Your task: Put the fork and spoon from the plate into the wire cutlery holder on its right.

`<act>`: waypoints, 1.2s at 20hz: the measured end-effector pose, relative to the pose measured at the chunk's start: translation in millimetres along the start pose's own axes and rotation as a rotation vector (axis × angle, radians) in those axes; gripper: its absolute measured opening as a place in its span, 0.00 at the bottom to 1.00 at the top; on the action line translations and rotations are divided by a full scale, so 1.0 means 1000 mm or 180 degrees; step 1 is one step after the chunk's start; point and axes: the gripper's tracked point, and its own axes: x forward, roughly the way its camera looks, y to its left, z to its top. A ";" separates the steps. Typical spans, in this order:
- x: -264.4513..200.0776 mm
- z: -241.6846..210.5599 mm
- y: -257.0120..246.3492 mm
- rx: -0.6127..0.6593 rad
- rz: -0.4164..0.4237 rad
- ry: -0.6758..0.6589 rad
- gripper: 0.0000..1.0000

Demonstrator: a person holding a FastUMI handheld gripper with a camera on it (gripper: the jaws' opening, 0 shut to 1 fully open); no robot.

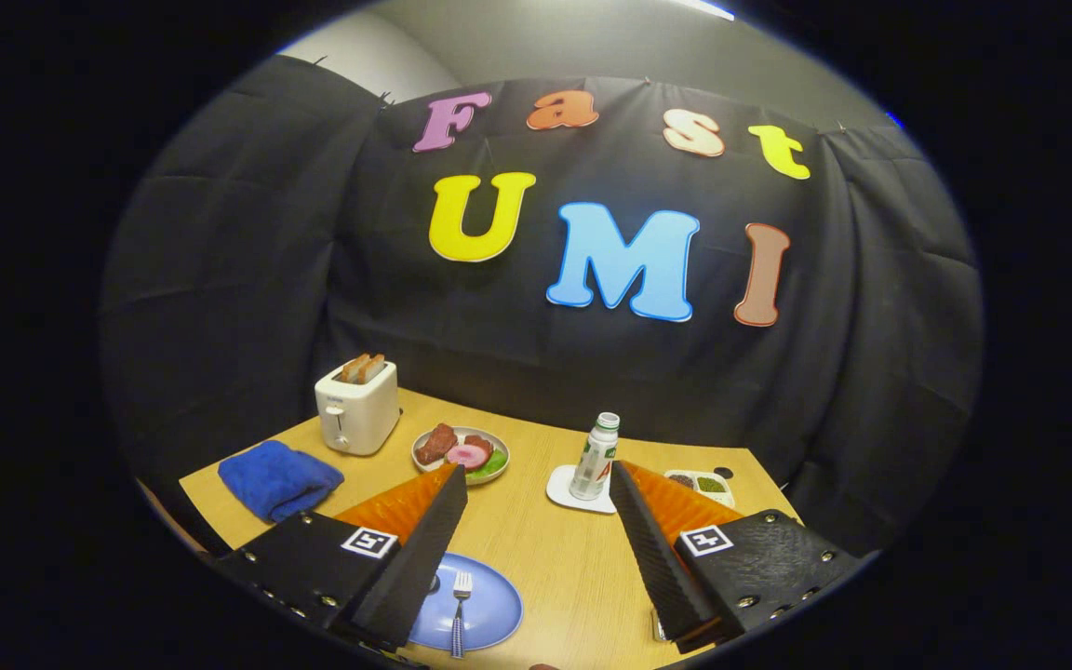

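Gripper (538, 544): jaws wide open, holding nothing, above tabletop (555, 558) near edge. Fork (460, 612) lies on blue plate (489, 609), below and beside left jaw; long axis approx. parallel to jaws, tines pointing away. Spoon, wire holder: not identifiable.
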 end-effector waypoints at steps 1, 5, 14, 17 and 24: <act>0.002 -0.008 0.005 -0.0023 0.0046 0.0076 0.95; 0.014 -0.040 0.022 -0.0083 0.0177 0.0431 0.95; 0.021 -0.121 0.061 -0.0134 0.0512 0.1304 0.95; 0.021 -0.147 0.073 -0.0178 0.0638 0.1569 0.92; 0.013 -0.220 0.082 -0.0272 0.0782 0.2420 0.92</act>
